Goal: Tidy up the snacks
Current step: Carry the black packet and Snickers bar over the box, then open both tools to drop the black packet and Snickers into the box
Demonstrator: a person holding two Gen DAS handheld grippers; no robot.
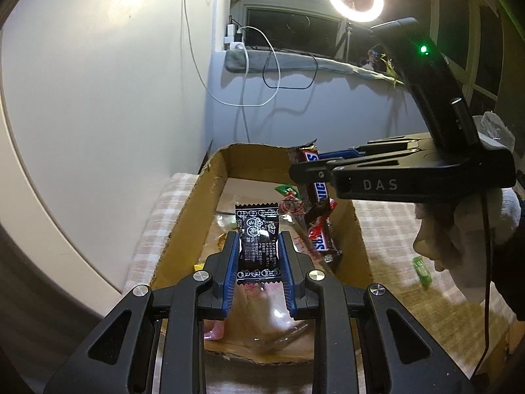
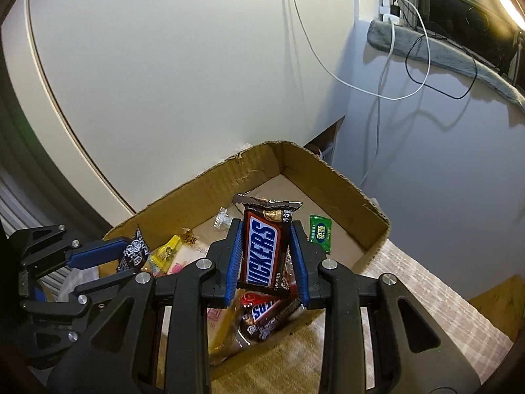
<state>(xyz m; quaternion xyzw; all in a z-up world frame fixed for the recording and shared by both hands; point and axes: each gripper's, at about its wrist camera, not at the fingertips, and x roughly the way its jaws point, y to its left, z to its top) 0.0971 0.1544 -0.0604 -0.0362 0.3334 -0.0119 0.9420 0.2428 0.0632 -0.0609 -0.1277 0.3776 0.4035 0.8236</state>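
My left gripper [image 1: 258,241] is shut on a small black snack packet [image 1: 257,236] with white print, held over the open cardboard box [image 1: 197,197]. My right gripper [image 2: 266,229] is shut on an upright Snickers bar [image 2: 265,249], also above the box [image 2: 203,193]. From the left wrist view the right gripper [image 1: 297,172] comes in from the right with that Snickers bar [image 1: 313,180] hanging from it. The right wrist view shows the left gripper [image 2: 131,246] at the left with the black packet [image 2: 133,252]. Another Snickers bar [image 2: 267,312] lies in the box below.
Inside the box lie a green packet [image 2: 319,233], yellow and pink packets [image 2: 170,256] and clear wrappers. The box rests on a checked cloth [image 1: 393,229], where a green sweet [image 1: 421,271] lies. A gloved hand [image 1: 459,229] holds the right gripper. Walls stand close behind.
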